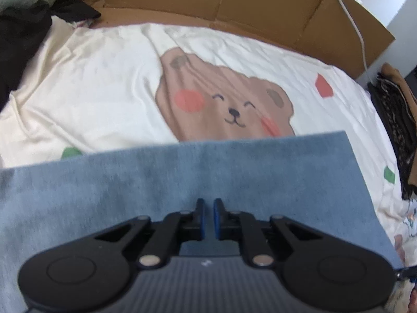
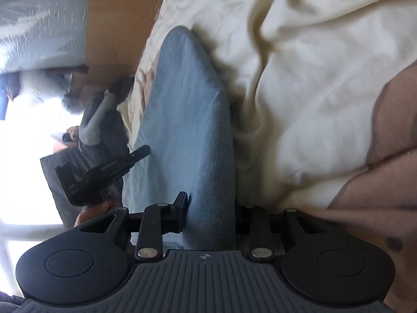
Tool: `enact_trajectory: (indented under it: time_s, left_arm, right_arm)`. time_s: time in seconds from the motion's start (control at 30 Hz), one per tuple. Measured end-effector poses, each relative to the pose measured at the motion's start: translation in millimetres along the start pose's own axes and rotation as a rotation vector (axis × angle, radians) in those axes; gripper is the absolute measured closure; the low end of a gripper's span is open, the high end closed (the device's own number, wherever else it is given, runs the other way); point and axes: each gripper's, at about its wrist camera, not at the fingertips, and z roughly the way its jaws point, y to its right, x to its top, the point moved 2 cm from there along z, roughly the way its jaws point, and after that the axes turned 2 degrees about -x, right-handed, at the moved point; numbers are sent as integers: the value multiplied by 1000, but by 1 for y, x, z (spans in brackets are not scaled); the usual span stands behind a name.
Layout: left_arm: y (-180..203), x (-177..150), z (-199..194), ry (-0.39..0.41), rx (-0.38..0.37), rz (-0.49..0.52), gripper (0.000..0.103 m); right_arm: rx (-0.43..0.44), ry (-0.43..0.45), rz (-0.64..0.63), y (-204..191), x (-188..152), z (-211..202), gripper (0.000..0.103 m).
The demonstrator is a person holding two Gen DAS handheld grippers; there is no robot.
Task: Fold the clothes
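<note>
In the left wrist view, your left gripper (image 1: 209, 206) pointed steeply down over a blue denim garment (image 1: 156, 177), its blue-padded fingers (image 1: 201, 219) drawn nearly together with only a thin slit between them. No cloth showed in that slit, so the jaws read as closed on nothing. The denim lay flat across the near part of a cream bedsheet (image 1: 91, 83), its straight far edge running just below a printed brown bear face (image 1: 224, 104). Beyond the sheet stood a flattened cardboard box (image 1: 234, 0), with a white cable (image 1: 357, 26) hanging over it. Dark clothes (image 1: 23, 31) were heaped at the far left, and a dark patterned garment (image 1: 398, 120) sat at the right edge.

In the right wrist view, the camera was rolled on its side. Your right gripper (image 2: 211, 208) straddled a raised fold of the denim garment (image 2: 192, 130), which ran up between the fingers. The left finger (image 2: 181, 208) lay against the fold; the other finger was hidden behind the cloth, so you could not tell whether the pads pressed on it. The cream bedsheet (image 2: 299, 78) lay bunched to the right. At the left, your other hand (image 2: 91, 210) held the left gripper (image 2: 104, 174) at the denim's edge.
</note>
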Motion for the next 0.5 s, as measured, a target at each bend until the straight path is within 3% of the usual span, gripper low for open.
enact_trajectory:
  time_s: [0.5]
  left_arm:
    - [-6, 30, 17, 41, 8, -8, 96]
  right_arm:
    - [-18, 6, -93, -9, 49, 22, 71]
